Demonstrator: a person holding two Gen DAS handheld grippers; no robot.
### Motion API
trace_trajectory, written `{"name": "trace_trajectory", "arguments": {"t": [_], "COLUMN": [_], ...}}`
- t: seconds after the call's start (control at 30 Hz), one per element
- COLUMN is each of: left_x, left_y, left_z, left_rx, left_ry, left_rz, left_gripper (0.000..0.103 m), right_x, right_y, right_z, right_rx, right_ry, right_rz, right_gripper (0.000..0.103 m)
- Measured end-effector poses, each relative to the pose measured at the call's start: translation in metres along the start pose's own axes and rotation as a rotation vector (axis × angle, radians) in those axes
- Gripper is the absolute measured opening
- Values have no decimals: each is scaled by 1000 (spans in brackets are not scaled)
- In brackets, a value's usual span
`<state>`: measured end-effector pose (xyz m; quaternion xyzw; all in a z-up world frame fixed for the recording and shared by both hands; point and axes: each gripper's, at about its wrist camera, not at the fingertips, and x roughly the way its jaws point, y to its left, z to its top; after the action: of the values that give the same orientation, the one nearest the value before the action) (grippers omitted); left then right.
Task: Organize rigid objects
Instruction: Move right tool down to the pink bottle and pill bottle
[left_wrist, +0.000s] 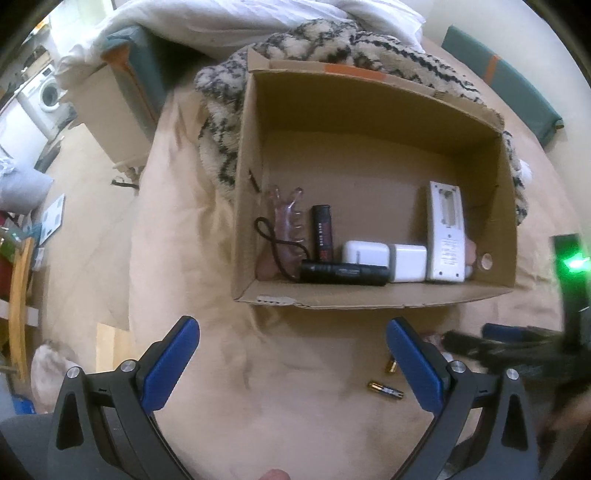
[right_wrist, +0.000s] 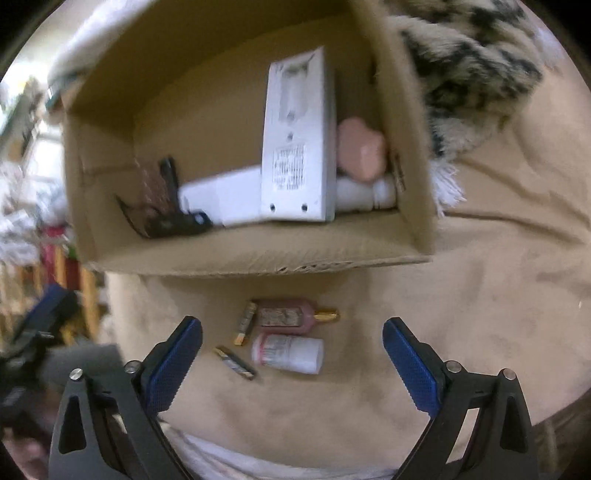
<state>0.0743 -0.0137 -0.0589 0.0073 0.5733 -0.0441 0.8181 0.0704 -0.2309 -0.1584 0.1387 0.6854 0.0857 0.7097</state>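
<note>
An open cardboard box (left_wrist: 373, 299) lies on a tan bedsheet. Along its near wall lie a black flashlight (left_wrist: 343, 274), a black tube (left_wrist: 322, 232), a pink hair claw (left_wrist: 286, 218), white chargers (left_wrist: 408, 263) and a white remote-like device (left_wrist: 446, 238). My left gripper (left_wrist: 291, 365) is open and empty in front of the box; a battery (left_wrist: 385, 390) lies near its right finger. My right gripper (right_wrist: 291, 363) is open and empty above a pink bottle (right_wrist: 291, 316), a white roll-on bottle (right_wrist: 288, 353) and two batteries (right_wrist: 243, 323). The box (right_wrist: 258, 254) also shows in the right wrist view.
A black-and-cream patterned blanket (left_wrist: 332, 37) lies behind and beside the box. A white duvet (left_wrist: 221, 18) is at the back. The bed edge drops at the left to a floor with a washing machine (left_wrist: 50, 94) and clutter. The other gripper (left_wrist: 517, 343) shows blurred at right.
</note>
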Motion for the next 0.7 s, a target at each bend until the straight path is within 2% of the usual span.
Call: {"name": "trace_trajectory", "arguments": {"t": [0.07, 0.1, 0.23, 0.3, 0.4, 0.57, 0.7], "left_x": [-1, -2, -4, -5, -3, -2, 0], "left_y": [0, 0, 2, 4, 8, 8, 4], "left_z": [1, 1, 2, 1, 0, -1, -4], "left_rx": [-1, -3, -8, -13, -22, -21, 4], "left_ry": [-2, -2, -7, -6, 3, 6, 13], "left_rz": [-7, -12, -17, -15, -16, -15, -11], "left_gripper": [101, 101, 101, 101, 101, 101, 101], "right_x": [12, 18, 44, 52, 52, 41, 13], "right_y": [11, 17, 29, 35, 39, 38, 29], "right_z": [1, 1, -5, -7, -7, -11, -13], "right_rx": [-58, -89, -161, -195, -216, -220, -174], "right_ry": [21, 34, 90, 100, 80, 52, -5], "right_rz": [-43, -65, -151, -197, -200, -180, -124], "right_gripper": [94, 84, 82, 77, 67, 66, 66]}}
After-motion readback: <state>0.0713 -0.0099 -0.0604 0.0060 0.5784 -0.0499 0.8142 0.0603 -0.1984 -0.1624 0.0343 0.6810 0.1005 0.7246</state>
